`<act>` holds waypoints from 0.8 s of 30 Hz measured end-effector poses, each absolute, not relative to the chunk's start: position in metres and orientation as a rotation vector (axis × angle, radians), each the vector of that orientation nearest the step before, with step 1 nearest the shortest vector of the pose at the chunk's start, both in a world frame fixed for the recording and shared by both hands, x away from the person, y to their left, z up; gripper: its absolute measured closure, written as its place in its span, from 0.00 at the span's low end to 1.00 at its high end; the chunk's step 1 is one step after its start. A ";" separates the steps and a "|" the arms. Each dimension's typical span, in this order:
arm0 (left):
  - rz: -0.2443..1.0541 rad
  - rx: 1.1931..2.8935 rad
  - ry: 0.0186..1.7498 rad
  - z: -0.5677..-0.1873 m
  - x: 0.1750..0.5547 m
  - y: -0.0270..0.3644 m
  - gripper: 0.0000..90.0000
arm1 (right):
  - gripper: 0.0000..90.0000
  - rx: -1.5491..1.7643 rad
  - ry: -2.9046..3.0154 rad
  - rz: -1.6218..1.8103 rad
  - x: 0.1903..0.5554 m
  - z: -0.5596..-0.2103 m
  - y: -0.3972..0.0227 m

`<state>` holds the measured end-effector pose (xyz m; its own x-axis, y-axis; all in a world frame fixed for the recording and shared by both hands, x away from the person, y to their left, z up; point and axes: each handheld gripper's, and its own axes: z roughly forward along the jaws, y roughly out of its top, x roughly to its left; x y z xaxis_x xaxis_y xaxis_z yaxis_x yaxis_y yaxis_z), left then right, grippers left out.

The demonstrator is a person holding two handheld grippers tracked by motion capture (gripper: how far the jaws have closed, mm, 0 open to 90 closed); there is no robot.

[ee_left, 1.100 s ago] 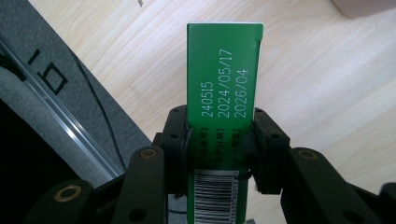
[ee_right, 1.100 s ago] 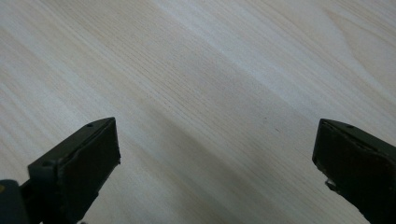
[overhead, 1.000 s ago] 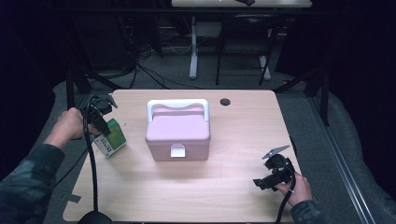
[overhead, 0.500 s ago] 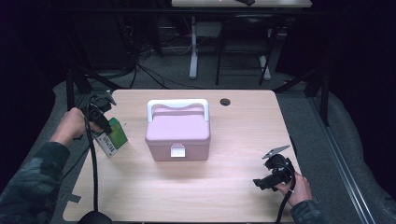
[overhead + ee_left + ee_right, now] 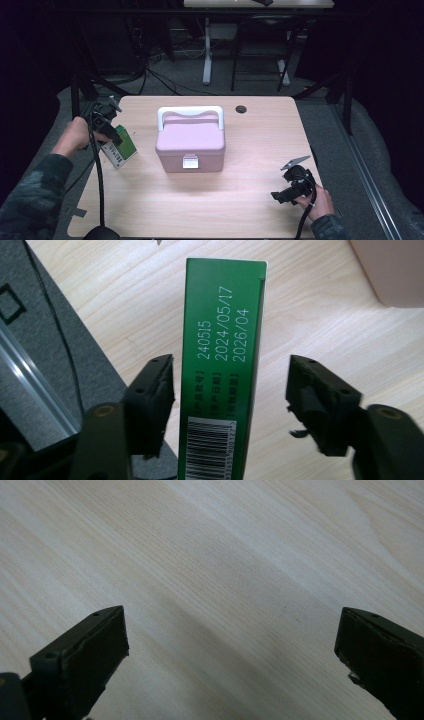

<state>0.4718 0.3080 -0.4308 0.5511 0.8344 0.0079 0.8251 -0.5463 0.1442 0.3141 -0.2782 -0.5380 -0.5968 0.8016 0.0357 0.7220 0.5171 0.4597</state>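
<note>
Left gripper view shows the green box (image 5: 223,365) between the freshly parted left claw (image 5: 230,400).

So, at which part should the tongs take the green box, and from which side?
Take the green box across its narrow printed side, near the barcode end, coming from above. It lies between the open pads of the left tongs, which have just been opening; that side is slimmer than their gap.

- A lab or recording room, kept dark around one lit wooden table (image 5: 250,200).
- Grey carpet floor (image 5: 320,85) with loose cables (image 5: 165,80) trailing across it.
- Black stand legs (image 5: 82,82) and a second table's white legs (image 5: 206,55) stand behind.
</note>
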 end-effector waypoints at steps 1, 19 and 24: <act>0.116 2.652 1.426 -0.431 0.472 0.309 0.34 | 0.00 1.303 2.573 0.649 0.314 -0.538 -0.278; 0.275 2.480 1.327 -0.380 0.457 0.310 0.09 | 0.00 1.311 2.562 0.659 0.314 -0.535 -0.280; 0.292 2.487 1.255 -0.371 0.454 0.291 0.03 | 0.00 1.331 2.564 0.688 0.313 -0.530 -0.279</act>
